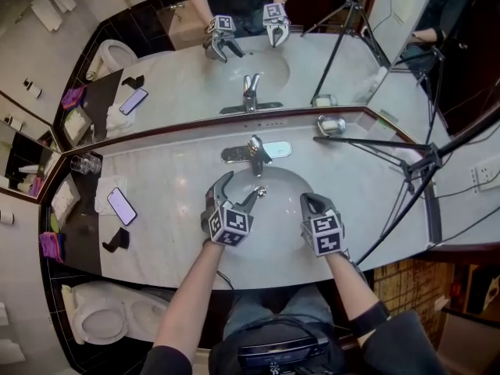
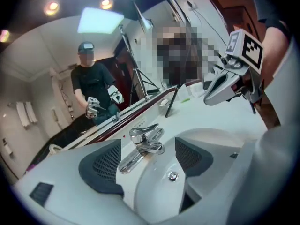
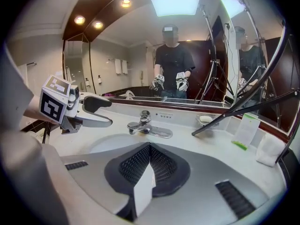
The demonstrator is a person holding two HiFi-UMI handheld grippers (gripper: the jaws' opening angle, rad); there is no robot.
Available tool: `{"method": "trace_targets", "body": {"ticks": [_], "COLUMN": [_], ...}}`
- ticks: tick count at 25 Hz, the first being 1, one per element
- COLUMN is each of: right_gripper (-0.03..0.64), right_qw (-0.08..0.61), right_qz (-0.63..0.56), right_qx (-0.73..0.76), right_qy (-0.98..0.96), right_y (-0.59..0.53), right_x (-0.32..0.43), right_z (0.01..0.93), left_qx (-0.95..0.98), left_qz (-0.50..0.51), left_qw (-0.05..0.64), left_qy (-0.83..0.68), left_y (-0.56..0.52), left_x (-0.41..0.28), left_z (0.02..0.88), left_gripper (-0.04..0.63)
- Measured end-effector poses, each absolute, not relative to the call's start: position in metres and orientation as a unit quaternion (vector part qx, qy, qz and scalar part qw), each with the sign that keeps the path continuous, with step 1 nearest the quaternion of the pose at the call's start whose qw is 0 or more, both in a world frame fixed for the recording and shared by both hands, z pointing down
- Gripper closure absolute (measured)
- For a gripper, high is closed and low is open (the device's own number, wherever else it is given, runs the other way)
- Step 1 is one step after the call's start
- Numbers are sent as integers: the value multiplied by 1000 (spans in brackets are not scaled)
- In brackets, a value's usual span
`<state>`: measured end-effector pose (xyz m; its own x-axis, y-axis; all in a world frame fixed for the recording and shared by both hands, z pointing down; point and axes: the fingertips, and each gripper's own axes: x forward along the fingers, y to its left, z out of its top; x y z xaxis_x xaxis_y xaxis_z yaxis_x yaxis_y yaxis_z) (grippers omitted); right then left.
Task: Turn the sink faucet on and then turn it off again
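Observation:
A chrome faucet [image 1: 251,153] with a single lever stands behind the white sink [image 1: 281,187]. My left gripper [image 1: 244,187] hovers over the basin just in front of the spout, its jaws wide open and empty. In the left gripper view the faucet [image 2: 145,142] shows between the open pads [image 2: 101,168], untouched. My right gripper [image 1: 310,202] is over the basin's right rim, shut, holding nothing. The right gripper view has its pads [image 3: 136,165] closed together, the faucet [image 3: 143,124] farther off, and the left gripper [image 3: 104,112] at the left.
A phone [image 1: 121,205] on a cloth, a black object [image 1: 116,241] and glasses [image 1: 84,163] sit on the left counter. A soap dish [image 1: 331,124] is at back right, with a black tripod [image 1: 391,151] reaching across the counter's right. A mirror runs behind.

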<state>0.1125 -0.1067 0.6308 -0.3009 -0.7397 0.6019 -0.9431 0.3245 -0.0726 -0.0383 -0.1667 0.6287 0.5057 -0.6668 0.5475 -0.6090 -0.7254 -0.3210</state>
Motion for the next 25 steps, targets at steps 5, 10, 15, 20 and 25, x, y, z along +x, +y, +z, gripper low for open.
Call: {"method": "trace_targets", "body": {"ticks": [5,10,15,20,25], "right_gripper": [600,600,600,600,600], "right_qw": [248,246,243,246,250], "right_qz": [209,213,211,221,228], "right_qx": [541,537,541,542,542], "right_qy": [-776,-778,-777,-772,-769], "right_y": [-126,-150,-160,-156,-152], "right_x": [108,100,107,118,125], "right_z": [649,639,639,649,657], "left_qx": [-851,-850,-849,-851,-852], "left_qz": [-373,-391,-402,-407,-405], "left_qw": [119,150,164,164,175], "left_qy": [350,320,302,289,282], "left_y": [-198,-217,-235,-251,-254], "left_x": [-18,13,35,46,54], "left_z": [637,647,661,680,679], "left_gripper": [229,229,230,238,360]}}
